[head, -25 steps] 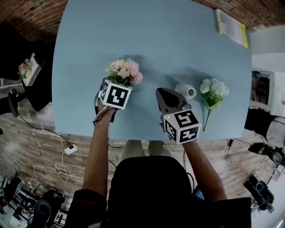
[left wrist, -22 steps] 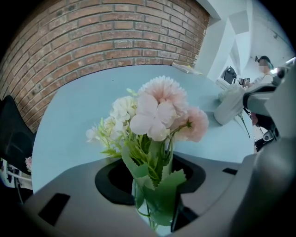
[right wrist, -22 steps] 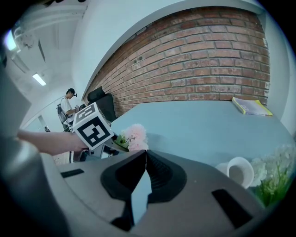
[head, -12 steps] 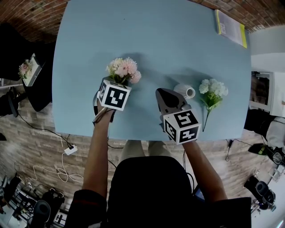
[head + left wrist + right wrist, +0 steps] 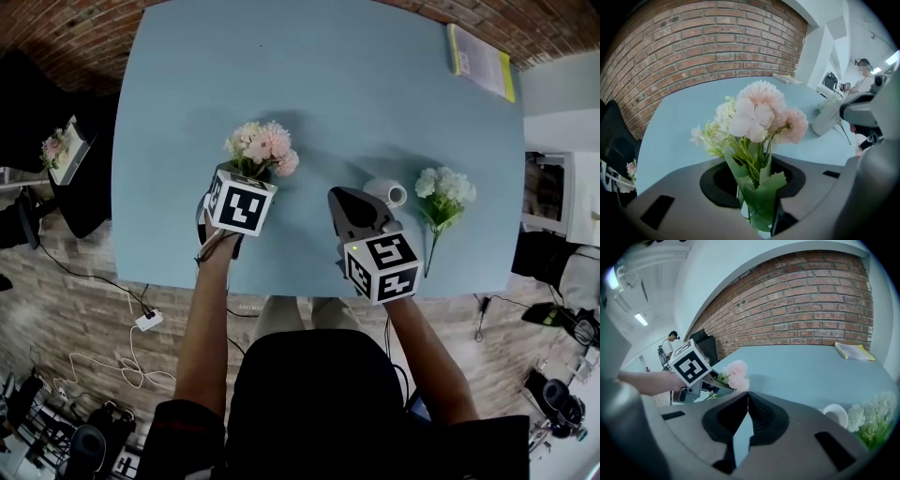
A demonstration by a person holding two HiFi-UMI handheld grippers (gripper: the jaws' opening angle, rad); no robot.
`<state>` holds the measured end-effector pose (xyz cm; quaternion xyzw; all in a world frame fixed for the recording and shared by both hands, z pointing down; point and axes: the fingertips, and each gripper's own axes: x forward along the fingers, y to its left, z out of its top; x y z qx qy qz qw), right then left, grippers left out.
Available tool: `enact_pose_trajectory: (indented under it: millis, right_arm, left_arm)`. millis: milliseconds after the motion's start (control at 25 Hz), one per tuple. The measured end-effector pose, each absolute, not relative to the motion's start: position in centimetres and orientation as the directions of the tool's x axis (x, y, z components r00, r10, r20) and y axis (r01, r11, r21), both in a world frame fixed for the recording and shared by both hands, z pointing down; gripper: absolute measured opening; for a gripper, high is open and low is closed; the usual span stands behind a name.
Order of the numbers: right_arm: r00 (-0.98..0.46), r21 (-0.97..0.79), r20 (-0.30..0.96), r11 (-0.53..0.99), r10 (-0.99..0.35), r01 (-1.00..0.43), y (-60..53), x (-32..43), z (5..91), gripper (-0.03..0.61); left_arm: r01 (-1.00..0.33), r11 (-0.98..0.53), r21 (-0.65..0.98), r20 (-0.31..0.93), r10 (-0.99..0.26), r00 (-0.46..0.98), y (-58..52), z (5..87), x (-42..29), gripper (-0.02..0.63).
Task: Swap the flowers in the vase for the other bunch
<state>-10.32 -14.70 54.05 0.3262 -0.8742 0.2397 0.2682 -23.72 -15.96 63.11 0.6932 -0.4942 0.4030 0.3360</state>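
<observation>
1. Head view: looks down on a pale blue bench (image 5: pixel 309 84) edged by brick, with a book (image 5: pixel 483 61) at the far corner. Finds the left gripper (image 5: pixel 246 180) gripping the pink bunch (image 5: pixel 262 148), well left of the white vase (image 5: pixel 387 192). Finds the white bunch (image 5: pixel 445 192) lying just right of that vase, and the right gripper (image 5: pixel 339 199) idle close by.
2. Left gripper view: shows fingers just closing in, now narrow and pressing on the green-wrapped stems (image 5: pixel 759 201), blooms standing above.
3. Right gripper view: shows fingers pressed together on nothing, with the vase mouth empty ahead to the right.
4. Reads as roughly halfway: vase apparently emptied, white bunch laid aside. Probably leaves carrying the pink bunch over and seating its stems in the vase.
</observation>
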Motion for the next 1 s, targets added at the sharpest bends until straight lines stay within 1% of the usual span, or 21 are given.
enact_pose_trajectory:
  millis: [480, 1000]
  right_arm:
    - [-0.641, -0.221, 0.599, 0.671, -0.48, -0.708, -15.1, -9.3, 52.1, 0.014]
    - [-0.618, -0.191, 0.56, 0.64, -0.552, -0.744, -15.6, -6.8, 49.3, 0.014]
  left_arm:
    - [-0.962, -0.268, 0.06, 0.818, -0.539, 0.201, -17.4, 59.0, -22.9, 0.141]
    - [-0.952, -0.283, 0.115, 0.667, -0.688, 0.286, -18.8, 52.5, -20.2, 0.14]
